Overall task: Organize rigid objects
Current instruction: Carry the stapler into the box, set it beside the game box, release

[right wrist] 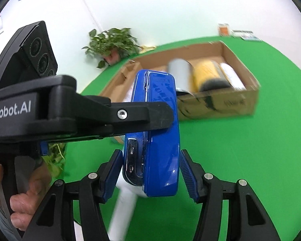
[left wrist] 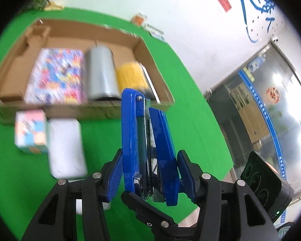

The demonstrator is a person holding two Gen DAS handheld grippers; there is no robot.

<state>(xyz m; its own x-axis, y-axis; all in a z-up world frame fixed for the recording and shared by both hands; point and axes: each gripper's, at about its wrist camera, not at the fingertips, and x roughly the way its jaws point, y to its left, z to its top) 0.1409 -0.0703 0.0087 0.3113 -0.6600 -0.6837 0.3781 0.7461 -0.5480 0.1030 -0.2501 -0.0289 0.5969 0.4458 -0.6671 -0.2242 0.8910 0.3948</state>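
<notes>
Both tongs are at one blue stapler (left wrist: 148,146), held up above the green table (left wrist: 190,124). The left gripper (left wrist: 148,172) is clenched on it, both ribbed blue pads pressed against its sides. In the right wrist view the right gripper (right wrist: 150,172) straddles the stapler's near end, its left pad touching the chrome edge; a thin gap shows at the right pad, so I cannot tell whether it grips. The left gripper's black finger reaches across from the left and lies on the stapler there, with a person's hand (right wrist: 16,192) on its handle.

Beyond, on the far part of the table, is a cardboard box (left wrist: 150,60) holding a colourful packet (left wrist: 56,76), a grey cylinder (left wrist: 101,74) and a yellow cylinder (left wrist: 130,76). Just near of the box, at left, stand a pastel cube (left wrist: 31,133) and a white block (left wrist: 67,146), touching. A potted plant (right wrist: 114,44) sits by the far wall.
</notes>
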